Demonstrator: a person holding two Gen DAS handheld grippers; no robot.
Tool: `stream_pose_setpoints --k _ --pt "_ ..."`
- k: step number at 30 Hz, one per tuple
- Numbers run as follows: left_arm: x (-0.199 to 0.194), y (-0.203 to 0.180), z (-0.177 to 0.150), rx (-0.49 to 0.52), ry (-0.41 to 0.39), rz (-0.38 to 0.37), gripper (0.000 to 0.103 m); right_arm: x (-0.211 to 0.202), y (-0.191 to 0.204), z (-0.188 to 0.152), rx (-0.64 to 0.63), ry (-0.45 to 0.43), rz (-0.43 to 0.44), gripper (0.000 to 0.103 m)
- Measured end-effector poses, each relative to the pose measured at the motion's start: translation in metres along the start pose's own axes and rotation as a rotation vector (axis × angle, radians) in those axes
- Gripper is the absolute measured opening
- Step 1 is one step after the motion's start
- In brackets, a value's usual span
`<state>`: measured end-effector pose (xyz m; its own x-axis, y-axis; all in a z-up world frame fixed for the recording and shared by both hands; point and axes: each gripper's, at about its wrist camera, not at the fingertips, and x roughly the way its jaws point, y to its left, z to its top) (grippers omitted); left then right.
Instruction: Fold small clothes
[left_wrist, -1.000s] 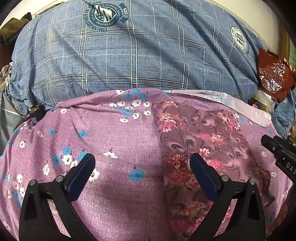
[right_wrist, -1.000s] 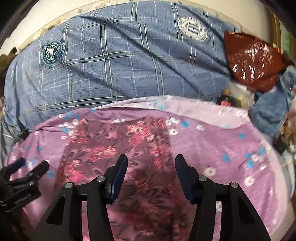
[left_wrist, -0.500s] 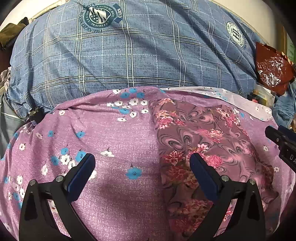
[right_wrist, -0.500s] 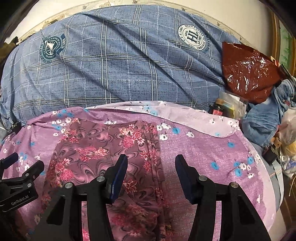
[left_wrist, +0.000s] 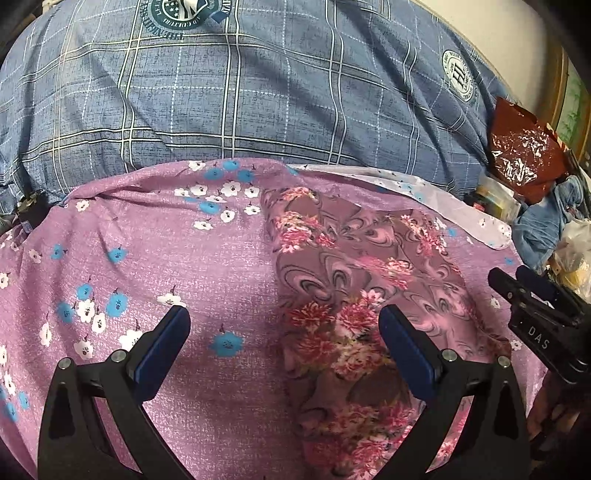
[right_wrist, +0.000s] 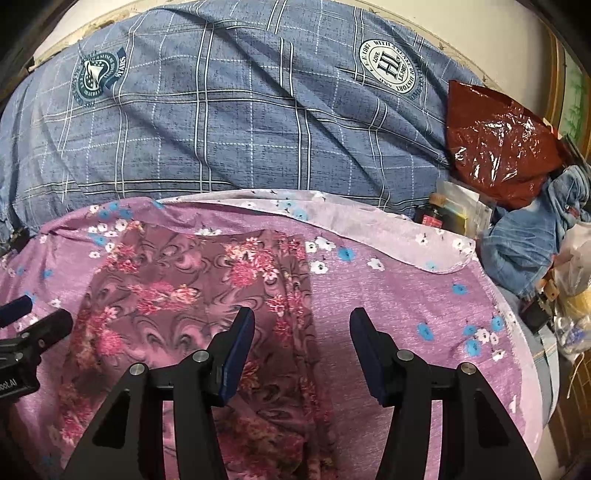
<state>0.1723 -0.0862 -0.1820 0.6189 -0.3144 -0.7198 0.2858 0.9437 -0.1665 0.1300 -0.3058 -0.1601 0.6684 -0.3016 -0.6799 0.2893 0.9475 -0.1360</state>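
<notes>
The floral garment (left_wrist: 347, 306) lies flat under both spread, empty hand-held grippers, left (left_wrist: 284, 332) and right (right_wrist: 302, 332)

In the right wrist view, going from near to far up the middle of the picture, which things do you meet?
Right gripper → dark floral garment → purple flowered sheet → its pale turned-over edge → blue checked quilt → wall at the top.

Matt woven cloth makes up the mauve floral garment (right_wrist: 177, 291), the purple flowered sheet (right_wrist: 406, 302) and the blue checked bedcover (right_wrist: 240, 122), while the crumpled red-brown plastic bag (right_wrist: 495, 147) shines glossy beside rumpled denim (right_wrist: 517, 247).
</notes>
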Motion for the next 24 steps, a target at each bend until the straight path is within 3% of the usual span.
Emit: stream_pose_setpoints --k 24 --pt "0.004 -0.001 0.007 -0.026 0.028 -0.049 0.102 0.006 0.015 0.0 -0.024 0.003 -0.018 0.055"
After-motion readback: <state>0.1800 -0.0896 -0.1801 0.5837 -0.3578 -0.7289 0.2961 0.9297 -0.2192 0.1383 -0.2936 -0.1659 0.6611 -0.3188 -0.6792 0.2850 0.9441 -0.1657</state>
